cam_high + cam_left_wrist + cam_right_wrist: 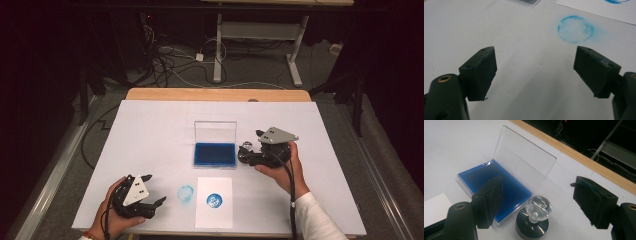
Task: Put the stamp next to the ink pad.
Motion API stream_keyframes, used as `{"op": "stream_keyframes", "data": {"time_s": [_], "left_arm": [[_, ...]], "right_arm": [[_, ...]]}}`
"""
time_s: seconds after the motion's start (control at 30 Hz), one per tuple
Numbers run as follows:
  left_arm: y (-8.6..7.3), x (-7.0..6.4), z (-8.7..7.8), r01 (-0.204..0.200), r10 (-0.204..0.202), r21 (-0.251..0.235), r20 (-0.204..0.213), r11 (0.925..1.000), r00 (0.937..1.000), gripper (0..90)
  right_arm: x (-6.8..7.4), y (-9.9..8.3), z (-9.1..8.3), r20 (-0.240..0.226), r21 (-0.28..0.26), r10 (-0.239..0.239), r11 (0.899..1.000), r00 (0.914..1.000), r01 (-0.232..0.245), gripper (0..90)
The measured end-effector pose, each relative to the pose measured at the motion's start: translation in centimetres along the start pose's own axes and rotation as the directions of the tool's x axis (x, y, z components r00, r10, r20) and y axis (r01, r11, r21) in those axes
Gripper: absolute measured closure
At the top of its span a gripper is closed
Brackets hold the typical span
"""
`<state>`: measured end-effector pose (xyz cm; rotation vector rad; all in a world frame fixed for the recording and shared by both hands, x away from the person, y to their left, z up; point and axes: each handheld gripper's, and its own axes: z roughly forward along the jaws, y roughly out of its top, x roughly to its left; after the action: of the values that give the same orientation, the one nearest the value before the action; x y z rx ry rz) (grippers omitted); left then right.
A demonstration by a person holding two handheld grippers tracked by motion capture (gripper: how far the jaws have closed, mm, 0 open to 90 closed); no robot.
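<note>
**One stamp, one ink pad, two open claws**

One stamp (533, 218) stands upright on the counter (150, 130), just beside the right side of the ink pad (215, 154). It has a dark round base and a clear faceted knob on top. In the right gripper view it sits low between the two jaws of the right claw (248, 145), which are spread wide apart and touch nothing; the bottom of the stamp's base is cut off by the picture's lower edge. In the high view the stamp is small and partly covered by that claw, so its shape is hard to make out there.

There is one ink pad, a blue tray with one clear lid (524, 162) standing open at its far side. One white sheet of paper (214, 202) lies near the front edge of the counter, with one solid blue round print (214, 200) on it. A second, fainter blue ring (575, 29) is marked straight on the counter, just left of the paper.

The left claw (153, 190) is held near the front left of the counter, well apart from the stamp, its jaws wide open and empty. In the left gripper view the paper and its print are cut off at the top edge.
</note>
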<state>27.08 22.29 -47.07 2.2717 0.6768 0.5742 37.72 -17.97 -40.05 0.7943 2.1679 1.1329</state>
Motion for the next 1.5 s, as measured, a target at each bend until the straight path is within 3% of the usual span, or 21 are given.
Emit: {"op": "stream_keyframes", "data": {"time_s": [0.93, 1.5], "left_arm": [[0.0, 0.0, -0.1, -0.007, 0.007, 0.004, 0.001, 1.0, 1.0, 18.1], [0.1, 0.0, -0.1, -0.007, 0.007, 0.005, 0.0, 1.0, 1.0, 18.1]], "right_arm": [[1.8, 0.7, -3.5, -0.013, -0.025, -0.091, 0.996, 0.9958, 0.09, 25.0], [2.5, 0.2, -5.5, -0.024, -0.042, -0.114, 0.993, 0.9932, 0.113, 24.7]]}}
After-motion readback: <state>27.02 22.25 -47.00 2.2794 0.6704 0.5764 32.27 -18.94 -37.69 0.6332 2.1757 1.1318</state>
